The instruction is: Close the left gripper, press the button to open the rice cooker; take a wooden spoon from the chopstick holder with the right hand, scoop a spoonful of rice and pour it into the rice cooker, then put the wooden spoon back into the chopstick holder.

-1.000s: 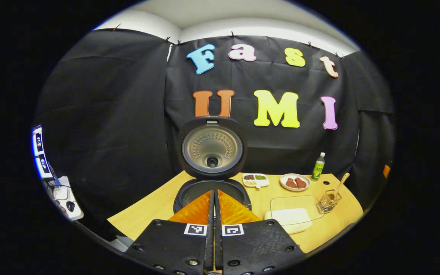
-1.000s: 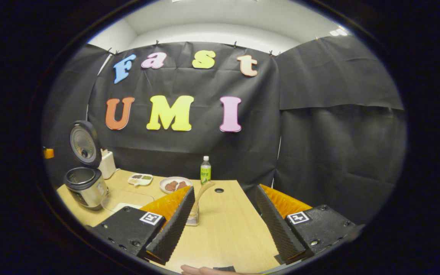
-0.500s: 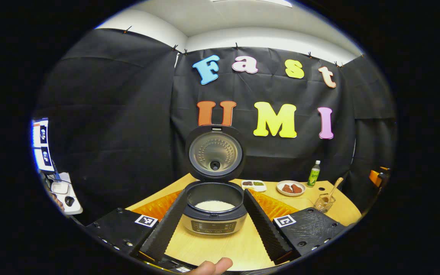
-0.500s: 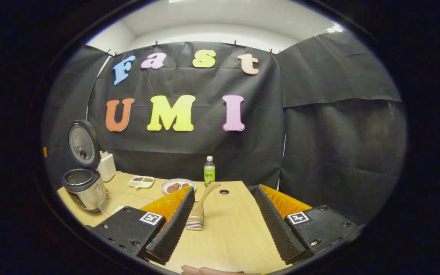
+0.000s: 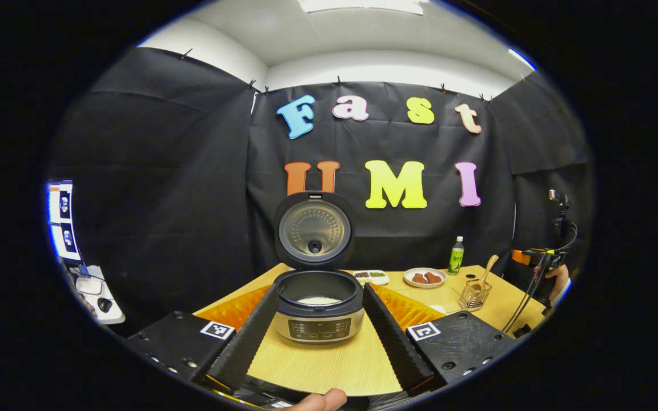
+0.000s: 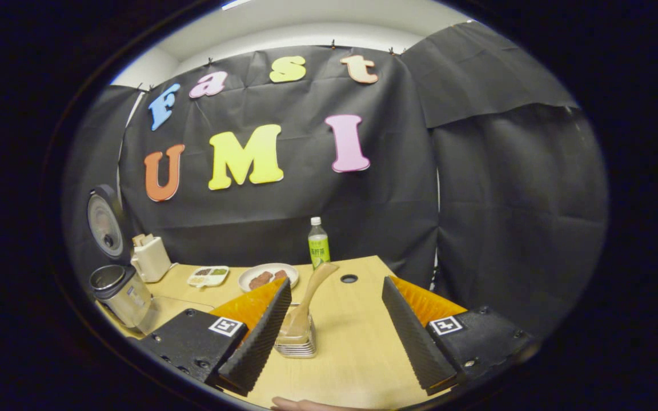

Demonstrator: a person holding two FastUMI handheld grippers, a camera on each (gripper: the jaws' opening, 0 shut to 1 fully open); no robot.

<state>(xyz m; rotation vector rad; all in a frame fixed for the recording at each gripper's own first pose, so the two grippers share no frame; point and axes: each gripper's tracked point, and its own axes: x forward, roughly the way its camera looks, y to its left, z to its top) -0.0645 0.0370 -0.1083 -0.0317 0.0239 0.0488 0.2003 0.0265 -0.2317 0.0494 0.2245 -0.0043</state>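
The rice cooker (image 5: 319, 311) stands on the wooden table (image 5: 329, 365) with its lid (image 5: 314, 229) raised and white rice in the pot. My left gripper (image 5: 316, 337) is open, its fingers framing the cooker from in front without touching it. In the right gripper view the cooker (image 6: 120, 291) sits far left. A wooden spoon (image 6: 313, 291) leans in the wire chopstick holder (image 6: 296, 338), just right of my right gripper's left finger (image 6: 257, 337). My right gripper (image 6: 337, 342) is open and holds nothing. The holder (image 5: 474, 293) and spoon (image 5: 488, 269) also appear at the right of the left gripper view.
A green bottle (image 6: 318, 245), a plate of brown food (image 6: 268, 277) and a small divided dish (image 6: 208, 276) stand at the back of the table. A cream-coloured box (image 6: 150, 257) sits behind the cooker. A clear tray (image 6: 172, 308) lies right of the cooker. A thumb (image 5: 320, 401) shows below.
My left gripper went from shut to open and drew back from the cooker. My right gripper moved closer to the chopstick holder, still open.
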